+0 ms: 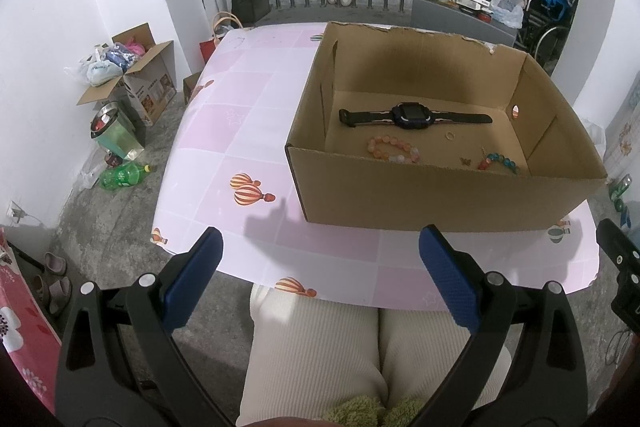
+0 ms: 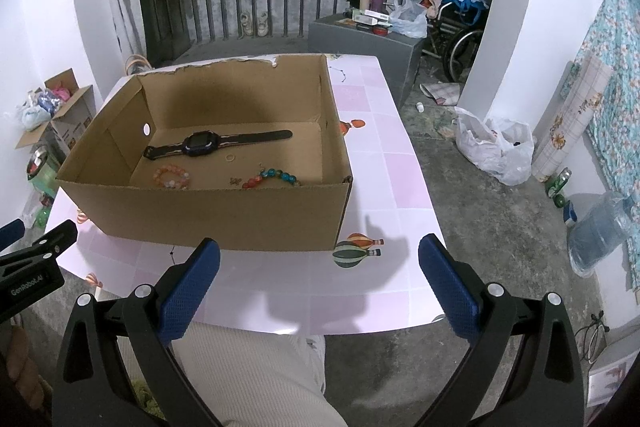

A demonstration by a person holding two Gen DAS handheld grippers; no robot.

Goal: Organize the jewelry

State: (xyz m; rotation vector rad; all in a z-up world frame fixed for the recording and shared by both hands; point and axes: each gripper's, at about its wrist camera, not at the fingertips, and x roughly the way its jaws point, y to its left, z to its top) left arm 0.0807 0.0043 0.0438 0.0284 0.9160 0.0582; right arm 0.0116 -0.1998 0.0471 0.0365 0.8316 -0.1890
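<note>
One cardboard box [image 1: 440,199] holds one watch [image 1: 412,115], two bead bracelets [image 1: 394,149], one ring [image 1: 451,136] — both hand-held grippers [image 1: 320,251] gape apart, empty.

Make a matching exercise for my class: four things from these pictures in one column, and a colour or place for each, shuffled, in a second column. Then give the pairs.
Things
1. watch
2. ring
3. pink bracelet
4. box

Descriptions
A. brown cardboard, on the pink table
B. black strap, lying along the far part of the box floor
C. small pale hoop, just in front of the watch
D. peach and pink beads, near the front wall

Pairs: 1-B, 2-C, 3-D, 4-A
</note>
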